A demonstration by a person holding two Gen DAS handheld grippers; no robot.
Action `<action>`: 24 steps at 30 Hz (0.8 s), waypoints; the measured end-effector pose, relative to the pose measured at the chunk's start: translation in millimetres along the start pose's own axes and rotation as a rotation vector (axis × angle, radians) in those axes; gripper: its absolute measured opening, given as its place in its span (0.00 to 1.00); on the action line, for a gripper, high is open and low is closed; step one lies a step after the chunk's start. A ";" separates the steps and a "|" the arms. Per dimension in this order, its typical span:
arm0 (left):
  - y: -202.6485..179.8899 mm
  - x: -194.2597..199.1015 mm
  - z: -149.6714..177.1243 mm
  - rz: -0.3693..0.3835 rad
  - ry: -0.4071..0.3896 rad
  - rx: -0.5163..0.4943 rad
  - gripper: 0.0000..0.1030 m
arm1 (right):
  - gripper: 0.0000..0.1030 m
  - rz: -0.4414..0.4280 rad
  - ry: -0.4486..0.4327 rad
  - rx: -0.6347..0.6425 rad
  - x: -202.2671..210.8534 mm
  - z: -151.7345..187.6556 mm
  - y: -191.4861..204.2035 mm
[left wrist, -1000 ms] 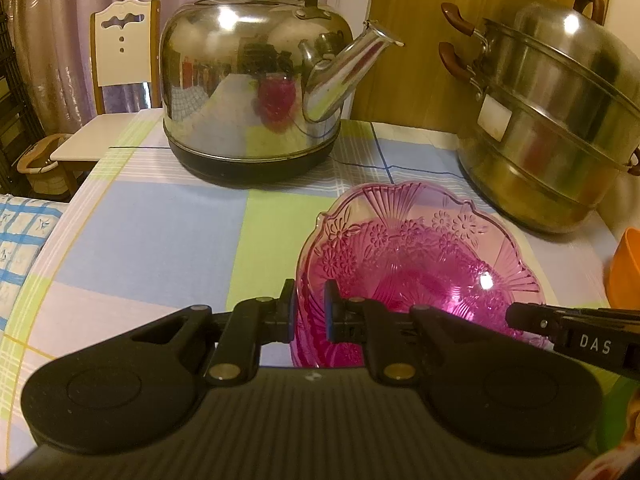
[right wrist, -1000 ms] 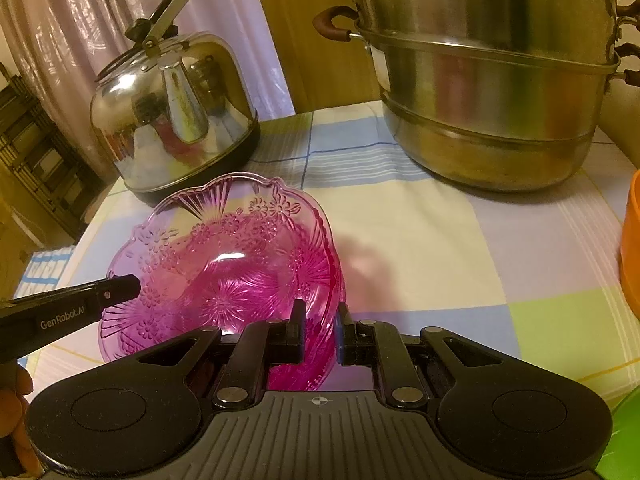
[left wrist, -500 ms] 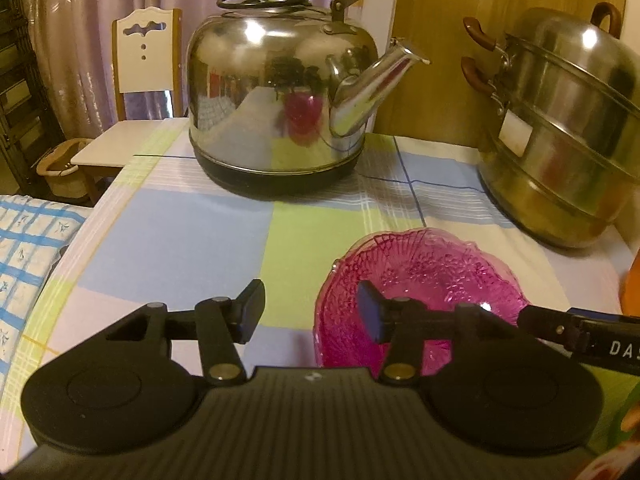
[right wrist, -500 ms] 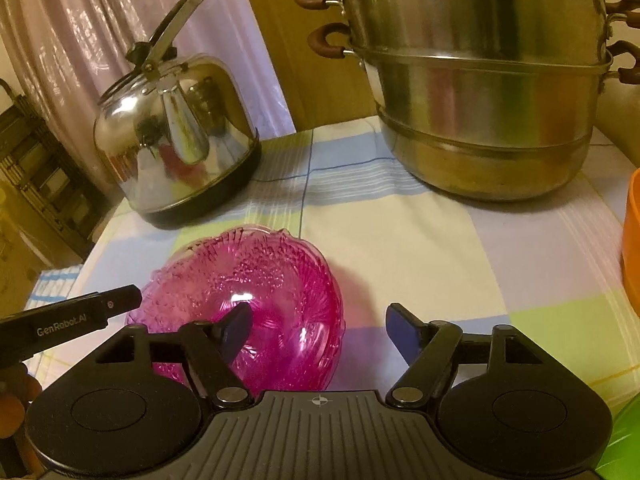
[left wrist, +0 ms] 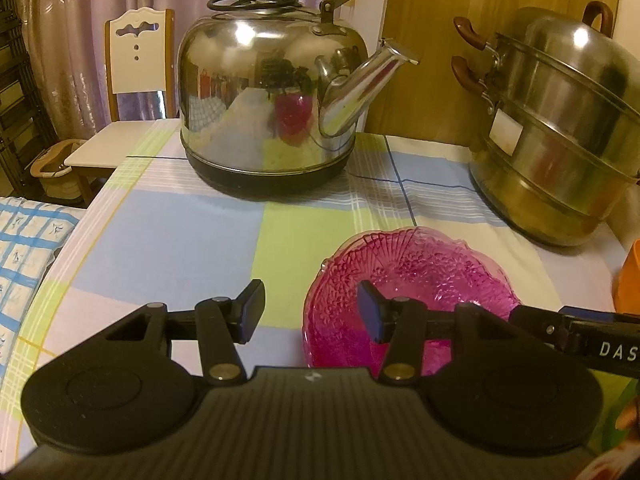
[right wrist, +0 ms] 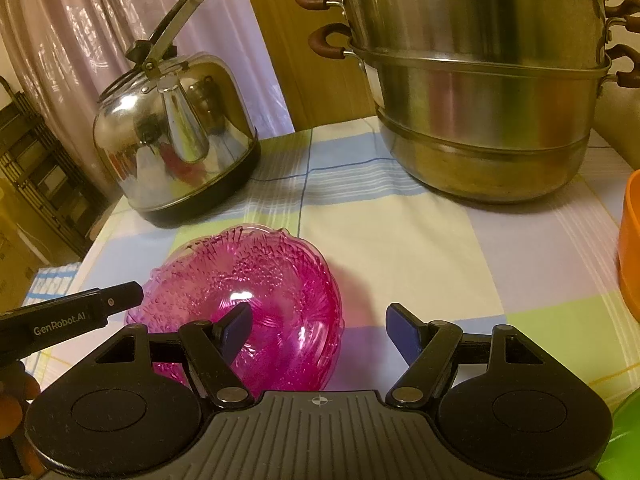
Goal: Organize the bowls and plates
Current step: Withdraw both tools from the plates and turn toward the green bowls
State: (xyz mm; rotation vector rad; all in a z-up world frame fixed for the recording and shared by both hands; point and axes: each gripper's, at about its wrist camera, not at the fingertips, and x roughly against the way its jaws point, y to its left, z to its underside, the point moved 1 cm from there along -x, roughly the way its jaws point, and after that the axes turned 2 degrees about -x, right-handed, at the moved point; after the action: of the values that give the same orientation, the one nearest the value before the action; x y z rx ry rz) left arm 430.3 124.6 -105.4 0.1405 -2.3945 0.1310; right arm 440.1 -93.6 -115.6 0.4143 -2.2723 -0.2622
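A pink cut-glass bowl [left wrist: 420,272] [right wrist: 256,280] sits upright on the checked tablecloth [left wrist: 168,240]. My left gripper [left wrist: 310,312] is open over the bowl's left rim: one finger stands outside the rim, the other over the inside, and neither pad touches the glass. My right gripper [right wrist: 320,330] is open wider across the bowl's right rim, its left finger over the inside and its right finger over the cloth. Each view shows the other gripper's black finger at its edge.
A shiny steel kettle [left wrist: 276,108] [right wrist: 176,148] stands at the back left and a stacked steel steamer pot [left wrist: 560,140] [right wrist: 480,92] at the back right. An orange bowl [right wrist: 630,240] is at the right edge. The table's left edge drops toward a white chair [left wrist: 136,80].
Both grippers were shut on the bowl's rim, holding it tilted toward the cameras. Both have opened and let go, and the bowl now rests level on the cloth.
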 end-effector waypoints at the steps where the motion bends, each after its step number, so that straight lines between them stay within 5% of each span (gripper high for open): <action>1: 0.0 0.0 -0.2 0.000 0.000 -0.001 0.46 | 0.71 0.001 -0.002 0.000 0.4 0.0 0.0; 13: -9.7 14.7 1.0 0.012 0.005 -0.026 0.48 | 0.71 -0.001 -0.020 0.008 20.6 -2.0 1.1; 19: -15.5 37.3 3.2 0.029 -0.015 -0.041 0.57 | 0.71 0.012 -0.037 0.010 43.3 1.1 2.6; 24: -19.7 62.8 14.7 0.034 -0.021 -0.036 0.74 | 0.71 0.008 -0.051 0.006 71.4 15.7 4.1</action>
State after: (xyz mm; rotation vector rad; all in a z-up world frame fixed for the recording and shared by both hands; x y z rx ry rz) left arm 377.2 99.2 -72.6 0.0849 -2.4191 0.1031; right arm 382.6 -115.8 -76.3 0.4054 -2.3250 -0.2651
